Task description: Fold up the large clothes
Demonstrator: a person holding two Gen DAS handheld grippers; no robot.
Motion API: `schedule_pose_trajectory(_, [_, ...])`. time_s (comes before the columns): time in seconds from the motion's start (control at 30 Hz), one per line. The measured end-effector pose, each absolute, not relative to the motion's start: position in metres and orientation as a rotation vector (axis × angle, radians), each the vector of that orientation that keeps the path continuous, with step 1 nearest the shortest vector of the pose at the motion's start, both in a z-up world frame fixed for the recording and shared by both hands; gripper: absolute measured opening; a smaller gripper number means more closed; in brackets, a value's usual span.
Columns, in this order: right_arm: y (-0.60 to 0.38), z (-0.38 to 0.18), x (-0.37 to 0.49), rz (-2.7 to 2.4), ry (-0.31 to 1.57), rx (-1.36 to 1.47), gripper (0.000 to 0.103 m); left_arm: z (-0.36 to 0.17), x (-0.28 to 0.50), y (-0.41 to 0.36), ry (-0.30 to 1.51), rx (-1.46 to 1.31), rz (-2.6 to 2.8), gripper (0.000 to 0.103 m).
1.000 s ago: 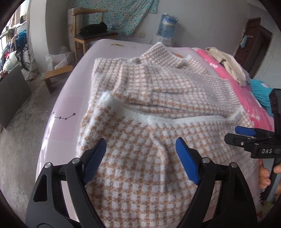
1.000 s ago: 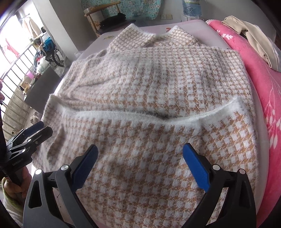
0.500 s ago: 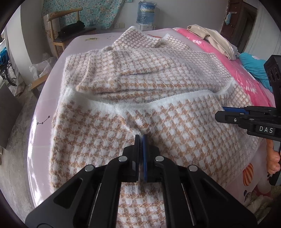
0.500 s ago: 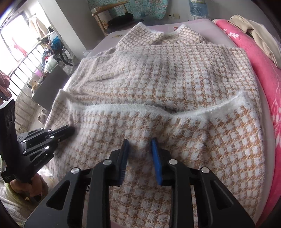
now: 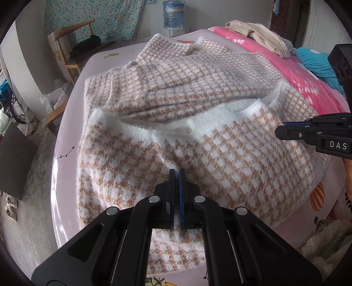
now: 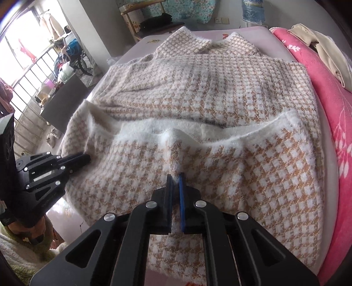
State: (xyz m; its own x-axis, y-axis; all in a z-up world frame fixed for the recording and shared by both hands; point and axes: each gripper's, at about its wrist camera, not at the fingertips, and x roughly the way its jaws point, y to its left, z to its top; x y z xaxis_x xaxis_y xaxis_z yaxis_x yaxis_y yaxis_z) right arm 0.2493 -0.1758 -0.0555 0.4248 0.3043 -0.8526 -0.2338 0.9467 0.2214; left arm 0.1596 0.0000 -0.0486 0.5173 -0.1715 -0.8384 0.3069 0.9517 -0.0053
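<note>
A fuzzy white-and-tan checked sweater (image 5: 231, 154) lies spread on the bed, collar at the far end. Its lower part is turned up, so the white hem (image 5: 220, 116) runs across the middle. My left gripper (image 5: 176, 171) is shut on a pinched ridge of the near layer. In the right wrist view the same gripper (image 6: 84, 157) rests at the sweater's (image 6: 220, 88) left edge. My right gripper (image 6: 175, 176) is closing its jaws the last bit, its pads pressing a raised fold of fabric. It shows from the side as the right gripper (image 5: 279, 132) over the sweater's right part.
The bed has a pale lilac sheet (image 5: 66, 154) and a pink blanket (image 5: 308, 88) along the right. Beige clothes (image 5: 259, 37) and a teal cloth (image 5: 319, 63) lie on the blanket. A wooden chair (image 5: 72, 50) and a water bottle (image 5: 173, 13) stand beyond the bed.
Both grippers went from wide open to shut, each pinching up a ridge of the sweater's near layer. The left view has rolled and shifted sideways.
</note>
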Motion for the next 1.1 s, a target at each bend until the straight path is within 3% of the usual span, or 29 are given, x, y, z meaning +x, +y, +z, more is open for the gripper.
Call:
schedule_pose_trajectory(0.17, [-0.176,-0.057,0.261,0.325,1.079,0.061,0.016,-0.057,0.170,0.003,1.010,0.118,-0.287,0.005])
schedule_pose_trajectory(0.23, [-0.183,-0.054,0.261,0.292,1.085,0.048,0.040,-0.052,0.170,0.008,1.012,0.079,-0.297,0.007])
schedule_pose_trajectory(0.43, [-0.246,-0.027,0.253,0.137,0.968,0.107,0.048,-0.026,0.165,0.022,0.909,-0.024,-0.353,0.016])
schedule_pose_trajectory(0.67, [-0.292,-0.045,0.276,0.015,0.987,0.104,0.046,-0.029,0.185,0.039,0.871,0.007,-0.186,0.016])
schedule_pose_trajectory(0.73, [-0.291,-0.057,0.283,0.024,1.023,0.091,0.022,-0.032,0.187,0.049,0.863,0.030,-0.125,0.016])
schedule_pose_trajectory(0.8, [-0.288,-0.061,0.281,0.052,1.043,0.104,0.009,-0.035,0.188,0.061,0.872,0.019,-0.094,0.016])
schedule_pose_trajectory(1.0, [-0.295,-0.034,0.264,-0.014,0.944,0.116,0.007,-0.026,0.183,0.093,0.864,-0.050,-0.052,0.016])
schedule_pose_trajectory(1.1, [-0.300,-0.052,0.270,-0.023,0.987,0.143,0.007,-0.031,0.192,0.099,0.886,-0.057,-0.042,0.024])
